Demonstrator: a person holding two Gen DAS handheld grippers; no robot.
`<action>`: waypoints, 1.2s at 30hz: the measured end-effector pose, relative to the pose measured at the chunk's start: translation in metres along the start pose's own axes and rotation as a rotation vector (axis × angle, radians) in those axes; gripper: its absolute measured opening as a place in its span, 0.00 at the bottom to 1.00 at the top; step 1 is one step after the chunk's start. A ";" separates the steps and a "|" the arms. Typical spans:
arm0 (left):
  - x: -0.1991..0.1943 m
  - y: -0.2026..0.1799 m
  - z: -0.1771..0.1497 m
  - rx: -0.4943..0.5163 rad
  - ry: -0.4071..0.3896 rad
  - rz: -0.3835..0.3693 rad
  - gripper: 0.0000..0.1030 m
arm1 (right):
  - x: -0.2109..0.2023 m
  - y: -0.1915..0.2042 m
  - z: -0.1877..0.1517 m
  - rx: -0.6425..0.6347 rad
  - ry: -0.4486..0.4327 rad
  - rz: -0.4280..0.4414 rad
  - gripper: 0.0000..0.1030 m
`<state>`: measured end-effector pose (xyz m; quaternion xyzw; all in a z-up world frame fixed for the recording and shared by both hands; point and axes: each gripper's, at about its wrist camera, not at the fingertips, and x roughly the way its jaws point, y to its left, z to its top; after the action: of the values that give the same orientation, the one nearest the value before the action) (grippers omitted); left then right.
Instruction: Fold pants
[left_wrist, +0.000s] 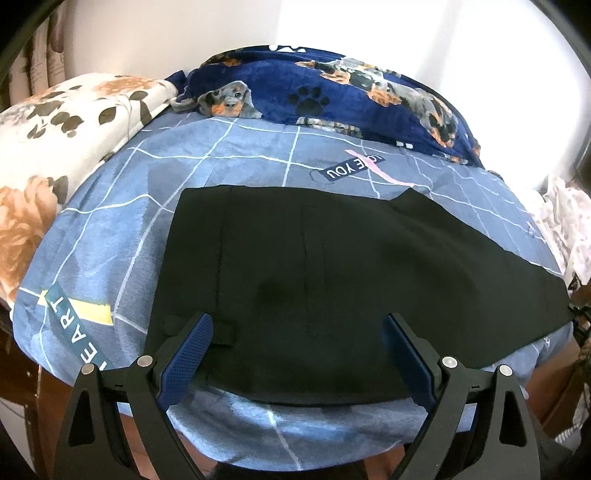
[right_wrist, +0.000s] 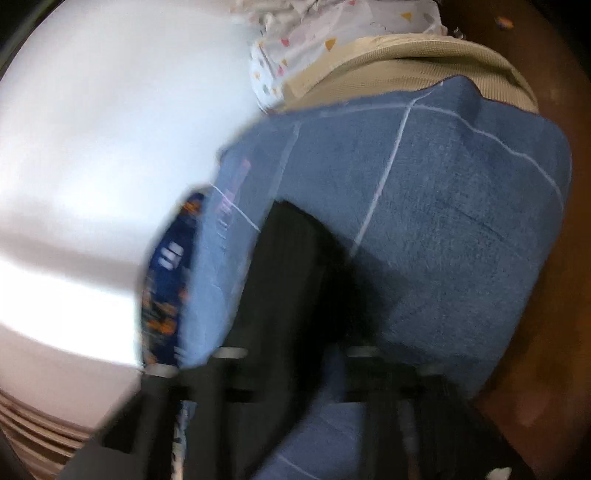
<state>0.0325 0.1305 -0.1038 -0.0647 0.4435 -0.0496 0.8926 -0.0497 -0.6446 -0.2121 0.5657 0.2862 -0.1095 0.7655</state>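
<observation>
Lying flat: black pants (left_wrist: 332, 266); left tool (left_wrist: 297, 350) spread.

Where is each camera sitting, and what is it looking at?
Left wrist: on the left gripper, looking down over black pants on a blue bedsheet; both its blue-padded fingers show, wide apart.
Right wrist: on the right gripper, tilted and blurred, facing the pants' end; only dark finger frames show.
Shared: pants, bedsheet, dog-print blanket.

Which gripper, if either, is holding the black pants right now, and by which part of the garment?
The left gripper holds nothing; its fingers stand wide apart over the pants. The right gripper is too blurred to tell a hold.
</observation>
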 end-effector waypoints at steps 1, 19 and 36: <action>-0.001 0.000 0.000 0.001 0.001 0.002 0.90 | 0.001 0.003 -0.001 -0.009 -0.001 -0.012 0.13; -0.004 0.000 0.002 0.035 -0.045 0.112 0.90 | -0.018 0.055 -0.016 -0.090 -0.086 0.015 0.10; 0.006 0.001 0.001 0.055 0.004 0.209 0.90 | 0.040 0.173 -0.125 -0.335 0.146 0.150 0.11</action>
<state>0.0369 0.1307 -0.1087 0.0067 0.4482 0.0312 0.8934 0.0288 -0.4640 -0.1199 0.4567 0.3124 0.0385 0.8321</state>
